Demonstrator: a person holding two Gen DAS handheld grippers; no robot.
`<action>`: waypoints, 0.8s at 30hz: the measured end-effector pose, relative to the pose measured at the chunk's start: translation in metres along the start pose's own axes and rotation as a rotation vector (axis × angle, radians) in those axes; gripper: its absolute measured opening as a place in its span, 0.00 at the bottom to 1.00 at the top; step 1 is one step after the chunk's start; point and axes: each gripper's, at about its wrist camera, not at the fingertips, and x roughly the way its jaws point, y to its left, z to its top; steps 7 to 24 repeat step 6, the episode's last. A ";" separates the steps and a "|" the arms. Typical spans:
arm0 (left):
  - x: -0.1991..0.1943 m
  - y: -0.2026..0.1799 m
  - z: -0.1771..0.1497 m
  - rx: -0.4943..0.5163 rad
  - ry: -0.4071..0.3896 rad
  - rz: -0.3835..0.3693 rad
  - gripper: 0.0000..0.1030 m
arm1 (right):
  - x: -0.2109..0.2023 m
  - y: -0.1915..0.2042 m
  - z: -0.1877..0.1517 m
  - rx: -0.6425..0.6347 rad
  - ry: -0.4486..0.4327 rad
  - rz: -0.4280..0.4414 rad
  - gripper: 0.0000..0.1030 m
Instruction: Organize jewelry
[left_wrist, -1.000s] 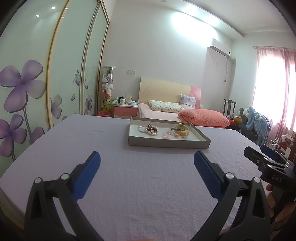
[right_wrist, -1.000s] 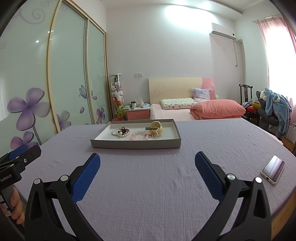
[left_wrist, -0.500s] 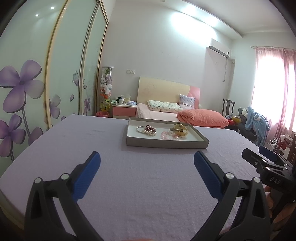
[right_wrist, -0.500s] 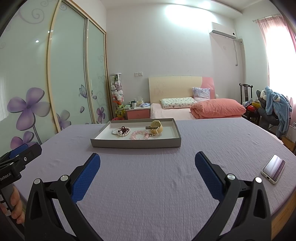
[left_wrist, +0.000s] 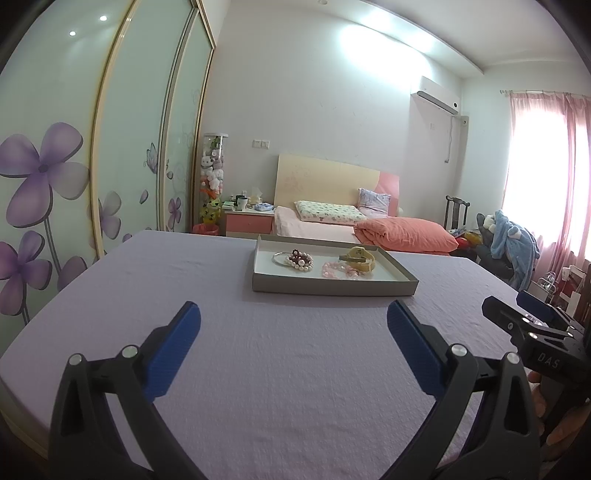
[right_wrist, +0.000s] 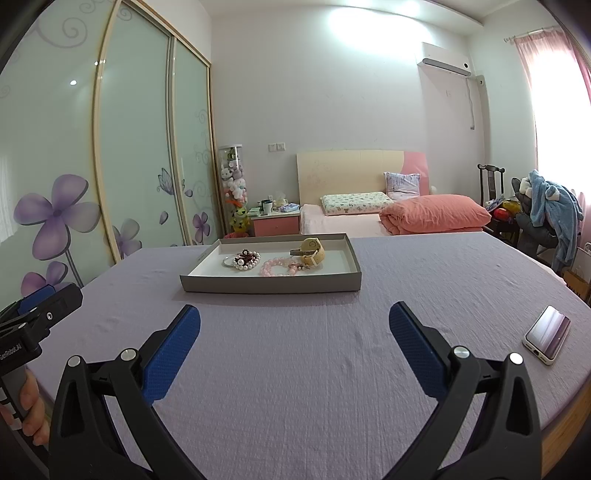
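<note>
1. Plainly, the only crisp writing is "DAS", white on black, on the body of the right gripper (left_wrist: 532, 325) as it shows at the edge of the left view; the left gripper (right_wrist: 40, 310) carries a label cut off by the frame, ending in what looks like "Robot.AI".
2. Both tools hover over the lilac table (right_wrist: 295, 350) with jaws spread wide and nothing between the blue pads (right_wrist: 171, 349).
3. Well ahead of them sits the grey tray (right_wrist: 271, 284), holding all the jewelry: a pearl bracelet (right_wrist: 245, 261) over a thin silver bangle (right_wrist: 227, 261), pink beads (right_wrist: 277, 267), and a tan watch (right_wrist: 314, 251) whose dial is too small to read.
4. How the pearl and dark beads join I cannot tell.
5. To the right a phone (right_wrist: 548, 334) lies on the cloth, near the table's edge, its screen only a glare.
6. Each hand (right_wrist: 31, 413) shows just fingers, cropped by the frame.
</note>
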 end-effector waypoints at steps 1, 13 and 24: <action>0.000 0.000 0.000 0.000 0.001 0.000 0.96 | 0.000 0.000 0.000 0.001 0.000 0.000 0.98; 0.001 0.001 0.001 -0.002 0.001 -0.005 0.96 | -0.001 0.000 0.000 0.001 0.000 0.000 0.98; 0.001 0.001 0.001 -0.002 0.001 -0.005 0.96 | -0.001 0.000 0.000 0.001 0.000 0.000 0.98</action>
